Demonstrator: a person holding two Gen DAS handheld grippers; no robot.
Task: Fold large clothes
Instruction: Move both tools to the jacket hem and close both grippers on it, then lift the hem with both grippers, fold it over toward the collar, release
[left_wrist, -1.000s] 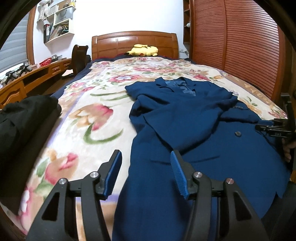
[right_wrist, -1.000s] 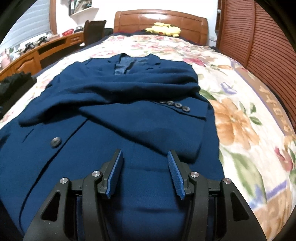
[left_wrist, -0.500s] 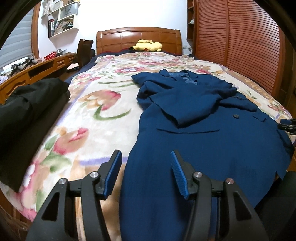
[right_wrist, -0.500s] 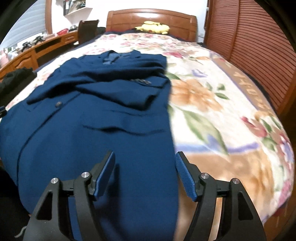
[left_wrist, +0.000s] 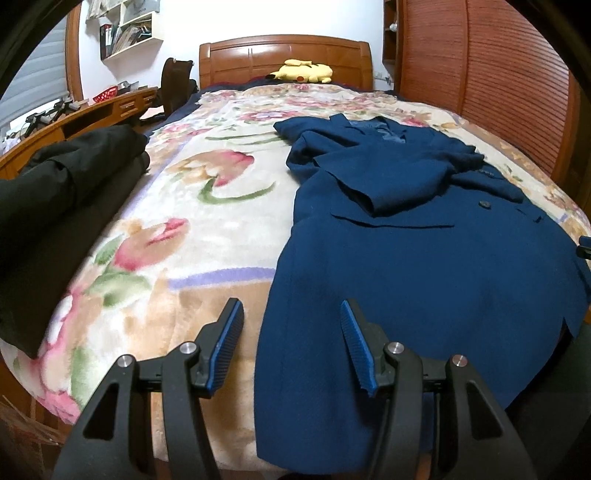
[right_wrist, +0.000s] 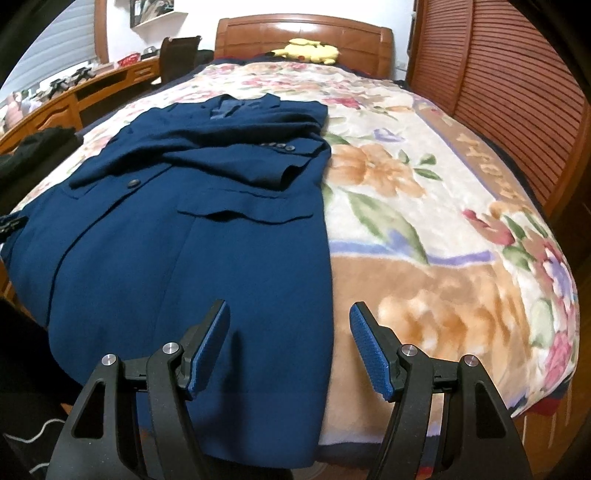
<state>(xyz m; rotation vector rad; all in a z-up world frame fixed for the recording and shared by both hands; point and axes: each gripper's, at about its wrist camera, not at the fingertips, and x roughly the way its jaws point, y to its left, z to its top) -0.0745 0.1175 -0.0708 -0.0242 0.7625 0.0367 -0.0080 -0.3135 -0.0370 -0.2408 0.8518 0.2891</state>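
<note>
A large navy blue coat (left_wrist: 417, 258) lies flat on the floral bedspread (left_wrist: 207, 236), collar toward the headboard, both sleeves folded across its chest. Its hem hangs over the bed's foot edge. My left gripper (left_wrist: 291, 343) is open and empty, hovering over the coat's left hem corner. In the right wrist view the coat (right_wrist: 207, 240) fills the left half, and my right gripper (right_wrist: 290, 347) is open and empty over the coat's right hem edge. The right gripper's tip also shows in the left wrist view (left_wrist: 583, 251) at the far right edge.
A pile of black clothing (left_wrist: 55, 206) lies along the bed's left side. A yellow plush toy (left_wrist: 301, 72) rests at the wooden headboard (left_wrist: 284, 55). A wooden desk (left_wrist: 77, 118) runs along the left; a slatted wooden wardrobe (left_wrist: 480, 81) stands on the right.
Both grippers have pulled back from over the coat's middle toward the bed's foot, the left one to the coat's left hem corner, the right to its right hem edge. Both stayed open.
</note>
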